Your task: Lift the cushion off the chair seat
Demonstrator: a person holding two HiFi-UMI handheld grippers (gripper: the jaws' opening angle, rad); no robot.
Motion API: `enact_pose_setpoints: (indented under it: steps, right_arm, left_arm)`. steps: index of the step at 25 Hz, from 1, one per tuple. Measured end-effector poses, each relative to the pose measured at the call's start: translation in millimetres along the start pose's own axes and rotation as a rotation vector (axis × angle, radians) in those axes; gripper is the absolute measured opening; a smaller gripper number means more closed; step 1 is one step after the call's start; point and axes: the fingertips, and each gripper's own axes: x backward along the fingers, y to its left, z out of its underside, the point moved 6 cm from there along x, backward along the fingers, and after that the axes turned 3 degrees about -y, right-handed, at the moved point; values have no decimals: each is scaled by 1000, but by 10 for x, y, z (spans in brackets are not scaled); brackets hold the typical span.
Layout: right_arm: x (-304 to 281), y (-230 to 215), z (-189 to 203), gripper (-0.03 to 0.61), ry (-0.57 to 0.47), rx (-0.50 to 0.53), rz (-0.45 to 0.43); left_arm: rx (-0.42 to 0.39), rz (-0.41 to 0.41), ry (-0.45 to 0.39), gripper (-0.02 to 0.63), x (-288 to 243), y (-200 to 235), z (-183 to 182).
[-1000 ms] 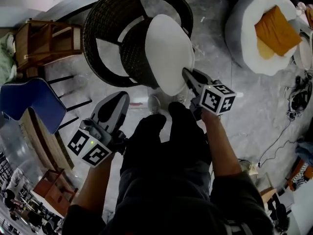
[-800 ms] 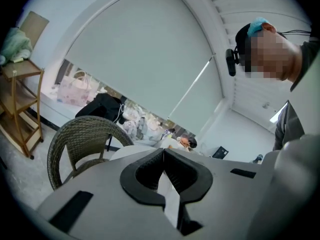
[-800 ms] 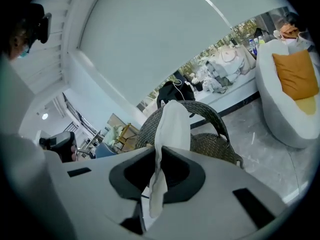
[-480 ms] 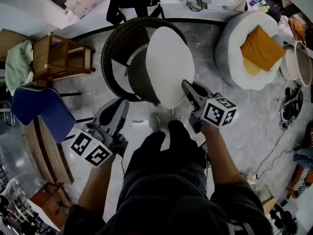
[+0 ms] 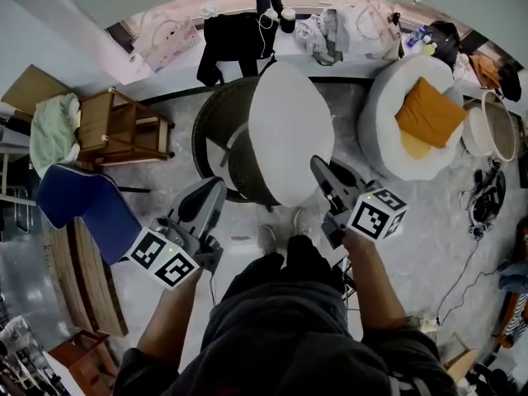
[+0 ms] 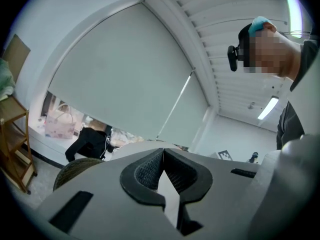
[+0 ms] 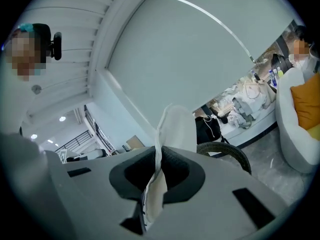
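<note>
1. The cushion [image 5: 289,130] has come well up in the last second. It was tipped against the chair [image 5: 216,130], and now it hangs on edge above the chair's front, white face showing.
2. The right gripper [image 5: 319,166] is doing the carrying. Its jaws are clamped on the cushion's lower edge, on the side away from the chair, and you can see the pale fabric [image 7: 170,129] squeezed flat between the pads.
3. The left gripper [image 5: 216,188] rose too. Its pads are pressed together at the tips and I don't see it holding anything. It sits by the chair's front rim, not touching the cushion.
4. For the job, I'd say the lift is pretty much done. Whether the bottom edge has fully cleared the seat I can't tell, because the cushion hides that spot. A one-sided pinch on something that floppy could let it swing or slip.
5. Containers next:
   - The chair is a wicker bowl, and what I can see of its inside looks bare.
   - To the right of the chair there's a round white nest seat [image 5: 378,110] with an orange pillow [image 5: 429,115] in it.
   - Further right of the chair is a pale tub [image 5: 467,134]. I can't make out what's inside.
   - To the left of the chair, a wooden rack [image 5: 124,126] has a green cloth [image 5: 54,134] draped at its far end.
</note>
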Motion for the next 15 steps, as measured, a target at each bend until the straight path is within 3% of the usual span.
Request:
enact_pose_setpoints:
  steps: [15]
  right_arm:
    - [166,916,-887,35,-123,109,-105]
  left_arm:
    - [-57,45,-150,12,160,-229,-832]
